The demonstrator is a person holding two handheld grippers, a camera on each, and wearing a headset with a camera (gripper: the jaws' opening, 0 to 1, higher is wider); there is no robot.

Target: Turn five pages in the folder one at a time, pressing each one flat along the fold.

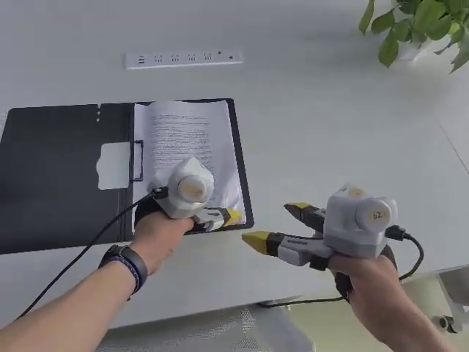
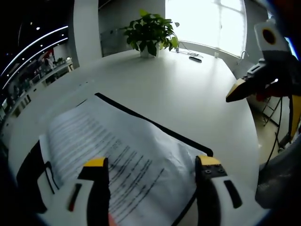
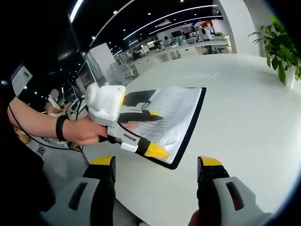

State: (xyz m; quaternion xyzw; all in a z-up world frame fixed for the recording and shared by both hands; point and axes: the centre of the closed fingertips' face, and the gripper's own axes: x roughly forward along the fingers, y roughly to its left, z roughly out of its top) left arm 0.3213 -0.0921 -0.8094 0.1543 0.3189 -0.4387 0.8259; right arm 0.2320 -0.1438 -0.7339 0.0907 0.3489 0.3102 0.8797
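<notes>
Paper [image 1: 183, 136] lower edge hidden behind left gripper [image 2: 153, 165]; right gripper [image 1: 277, 224] spread wide.

Daylight is pouring through a window [image 2: 207, 21] behind a potted plant [image 2: 149, 33] standing on the white table [image 1: 330, 110]. A power strip [image 1: 183, 59] is lying there, and ceiling light strips [image 3: 160, 24] are glowing overhead.

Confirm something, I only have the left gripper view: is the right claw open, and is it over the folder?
Observer: Open. The right claw hovers over bare table, off the right edge of the folder.
Operator: What's on the folder's left half?
Observer: Black inner cover with a white patch. The pages all lie on the right half.
</notes>
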